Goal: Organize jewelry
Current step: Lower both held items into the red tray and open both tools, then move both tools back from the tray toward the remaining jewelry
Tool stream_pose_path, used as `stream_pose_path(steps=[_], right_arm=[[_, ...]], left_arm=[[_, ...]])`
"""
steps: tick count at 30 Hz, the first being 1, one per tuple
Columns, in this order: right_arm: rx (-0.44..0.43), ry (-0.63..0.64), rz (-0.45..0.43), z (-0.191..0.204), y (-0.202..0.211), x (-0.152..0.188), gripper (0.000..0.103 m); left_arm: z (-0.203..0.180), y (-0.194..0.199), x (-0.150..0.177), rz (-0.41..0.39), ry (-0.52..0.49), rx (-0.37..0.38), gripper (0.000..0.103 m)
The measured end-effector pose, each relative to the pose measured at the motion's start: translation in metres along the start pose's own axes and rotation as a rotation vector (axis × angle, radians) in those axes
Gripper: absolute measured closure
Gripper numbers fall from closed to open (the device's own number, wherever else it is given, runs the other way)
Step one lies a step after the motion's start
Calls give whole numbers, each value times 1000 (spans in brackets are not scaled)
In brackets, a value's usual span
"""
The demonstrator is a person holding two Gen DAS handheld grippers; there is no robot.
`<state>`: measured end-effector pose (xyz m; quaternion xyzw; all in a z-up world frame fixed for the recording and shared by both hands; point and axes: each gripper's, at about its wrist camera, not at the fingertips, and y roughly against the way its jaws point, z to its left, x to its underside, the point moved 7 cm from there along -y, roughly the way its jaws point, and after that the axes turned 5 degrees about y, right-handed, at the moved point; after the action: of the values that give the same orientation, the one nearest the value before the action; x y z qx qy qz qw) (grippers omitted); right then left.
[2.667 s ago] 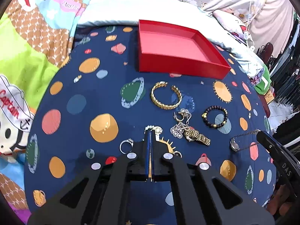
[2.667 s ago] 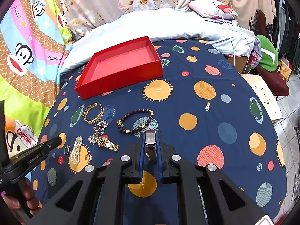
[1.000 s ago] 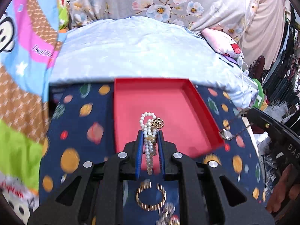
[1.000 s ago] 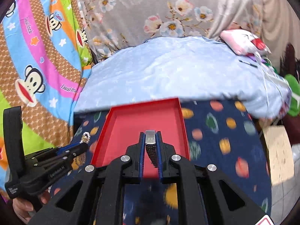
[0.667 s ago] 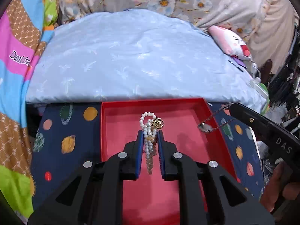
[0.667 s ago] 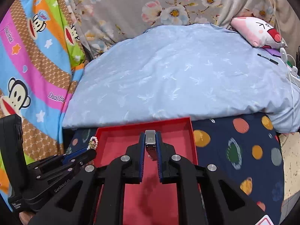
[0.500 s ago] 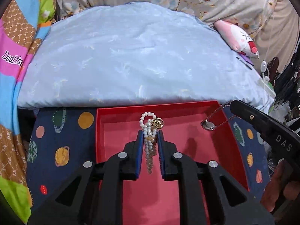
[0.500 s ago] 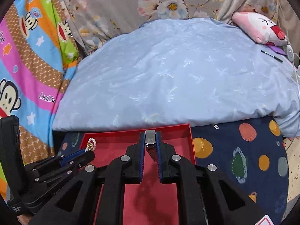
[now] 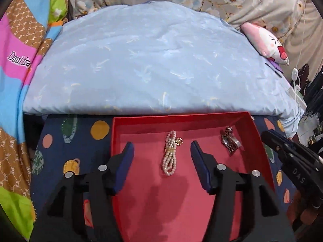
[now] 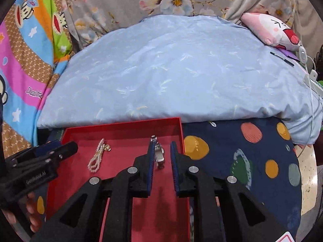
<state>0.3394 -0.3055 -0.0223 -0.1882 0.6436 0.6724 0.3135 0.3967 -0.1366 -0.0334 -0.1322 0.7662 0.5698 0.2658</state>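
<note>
Both pieces have come off the spotted cloth and now lie in the red tray: pearl bracelet between the left gripper's opening jaws, watch between the right gripper's parting ones, neither pinched. Remaining jewelry sits out of view, likely still to fetch.

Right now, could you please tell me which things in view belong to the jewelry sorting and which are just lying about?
Part of the job:
- shallow red cardboard tray
- white pearl bracelet with gold charm, lying in the tray
- silver metal-link watch, between the opening right gripper jaws
- left gripper, jaws opening, nothing between its pads

Just lying about:
- pale blue quilt
- pink plush pillow
- navy planet-print cloth
</note>
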Motion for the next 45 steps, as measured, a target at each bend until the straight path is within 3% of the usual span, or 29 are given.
stream_pose_path(steps=[5,11,14,22,27,30,36,38,42,45], right_arm=[[-19,-4,-27,4,54,43,80],[-7,-3,-41,14,109,115,80],[31,12,-40,19,129,146,79],[2,-53,25,30,159,230,79],[11,-77,42,34,166,263,79],[11,-86,53,36,168,276,79],[5,-79,72,44,167,290,79],[-4,-82,76,45,165,291,79],[-5,-75,73,49,165,289,79],[1,-80,69,47,165,287,79]], left_arm=[[6,45,29,-30,-1,20,47],[11,88,91,-20,7,47,47],[13,107,120,-39,-1,26,47],[31,134,201,-15,3,-25,46],[48,139,244,1,-8,-86,45],[57,138,264,36,19,-78,45],[64,140,282,45,40,-71,44],[60,138,280,45,36,-64,39],[45,136,269,16,23,-51,17],[28,126,259,6,-3,-45,16]])
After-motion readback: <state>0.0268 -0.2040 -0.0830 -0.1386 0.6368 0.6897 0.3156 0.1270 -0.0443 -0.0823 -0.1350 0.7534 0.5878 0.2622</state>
